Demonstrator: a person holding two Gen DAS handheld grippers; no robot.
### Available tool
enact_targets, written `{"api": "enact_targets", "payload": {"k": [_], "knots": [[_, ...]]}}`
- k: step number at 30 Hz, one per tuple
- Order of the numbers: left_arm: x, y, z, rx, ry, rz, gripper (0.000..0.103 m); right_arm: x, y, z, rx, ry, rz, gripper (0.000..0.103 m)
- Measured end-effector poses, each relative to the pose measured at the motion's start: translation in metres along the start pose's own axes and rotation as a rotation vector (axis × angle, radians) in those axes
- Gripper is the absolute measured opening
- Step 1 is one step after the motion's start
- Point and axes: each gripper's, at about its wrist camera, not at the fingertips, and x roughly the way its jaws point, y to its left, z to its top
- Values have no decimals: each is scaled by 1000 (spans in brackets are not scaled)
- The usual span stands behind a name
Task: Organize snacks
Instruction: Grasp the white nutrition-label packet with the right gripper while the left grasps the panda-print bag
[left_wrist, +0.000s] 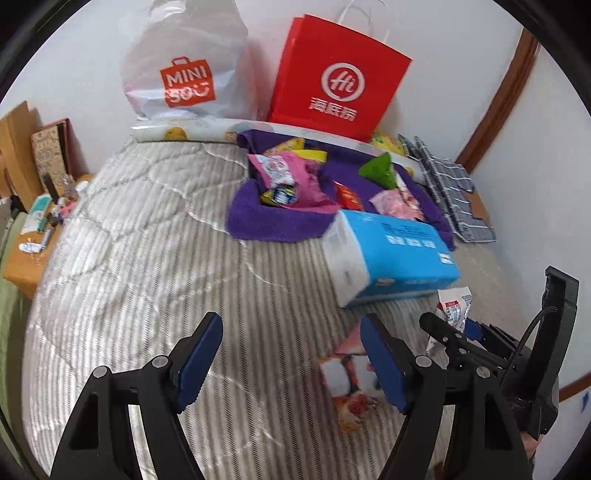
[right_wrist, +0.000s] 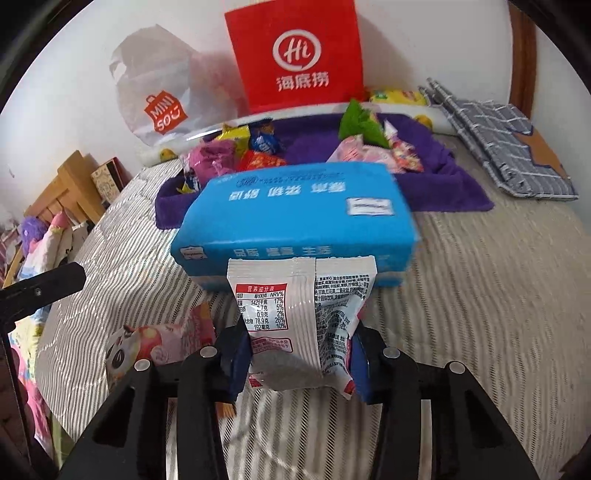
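So the white snack packet (right_wrist: 301, 321) is pinched upright between the right tongs (right_wrist: 299, 363), pads pressing on both sides, held just above the striped bed cover (right_wrist: 480, 280). Right behind it sits a blue tissue pack (right_wrist: 295, 218), and a pink packet (right_wrist: 162, 341) lies on the bed to its left. Left tongs (left_wrist: 291, 363) are spread apart, nothing in them. Further back there's a purple towel (right_wrist: 443, 184) piled with more snacks (right_wrist: 258, 147), then a red paper bag (right_wrist: 295, 51).
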Motion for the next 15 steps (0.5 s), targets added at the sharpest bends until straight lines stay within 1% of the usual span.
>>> {"api": "enact_targets", "payload": {"k": [3,5,11,13,15], "knots": [[4,-11,-6,16,23,-46,75,-16,-11,-3,11,-21,-6,45],[11,-22,-9,37,44,-52,75,-27,-19,-6,13,-37,-14,45],[36,-48,-19,81,116,-21,75,-48,-42,-16,24,-67,-43,45],[44,-55,-24,101,138,6,75,-53,-50,-22,27,-67,-68,45],[49,-59,-28,112,152,25,75,-55,-56,-26,33,-63,-67,45]]}}
